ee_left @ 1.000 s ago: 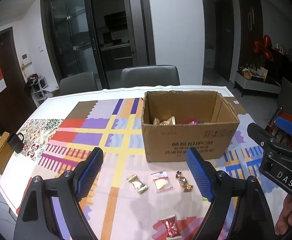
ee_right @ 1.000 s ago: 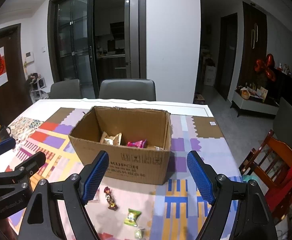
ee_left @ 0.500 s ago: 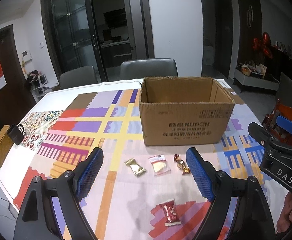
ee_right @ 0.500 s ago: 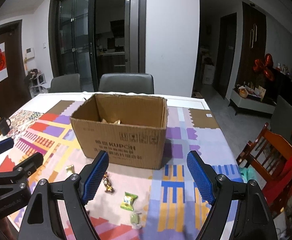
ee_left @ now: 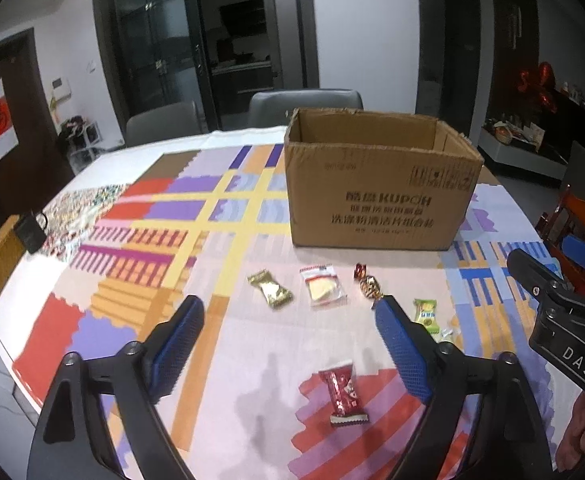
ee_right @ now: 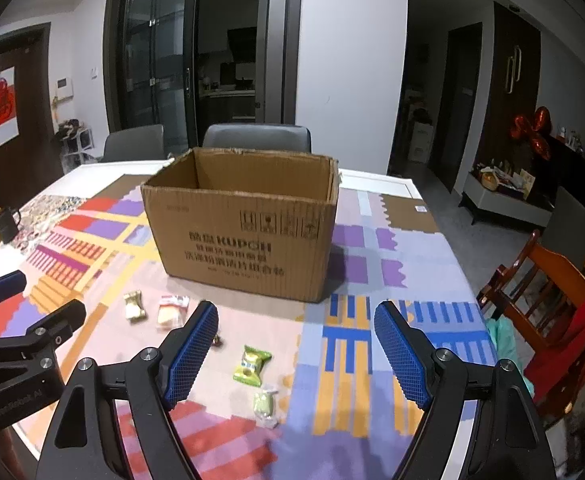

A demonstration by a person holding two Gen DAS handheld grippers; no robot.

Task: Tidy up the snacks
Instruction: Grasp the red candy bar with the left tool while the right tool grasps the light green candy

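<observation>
Snacks lie loose on the patterned bench [ee_left: 228,216] in front of the cardboard box [ee_left: 376,196], which stands open-topped toward the far side; going left to right from the left wrist view, a gold packet [ee_left: 270,290] lies just before the box's left front corner; a clear packet with a pale biscuit [ee_left: 322,290] sits beside it, before the middle of the box's front wall; a small twisted brown-and-gold candy [ee_left: 368,284] comes next, near the right part of that wall; a green packet [ee_left: 426,312] lies further right and nearer the camera, partly behind a blue pad; a red packet [ee_left: 344,394] lies well in front of the box, apart from the row; a small pale green candy [ee_right: 264,404] rests just in front of the green packet in the right wrist view. Left tongs [ee_left: 288,348] have just been spreading wider and stand wide, nothing between the pads, the red packet below them on the cloth; right tongs [ee_right: 296,352] also stand wide and empty, above the green packet and the pale candy.
</observation>
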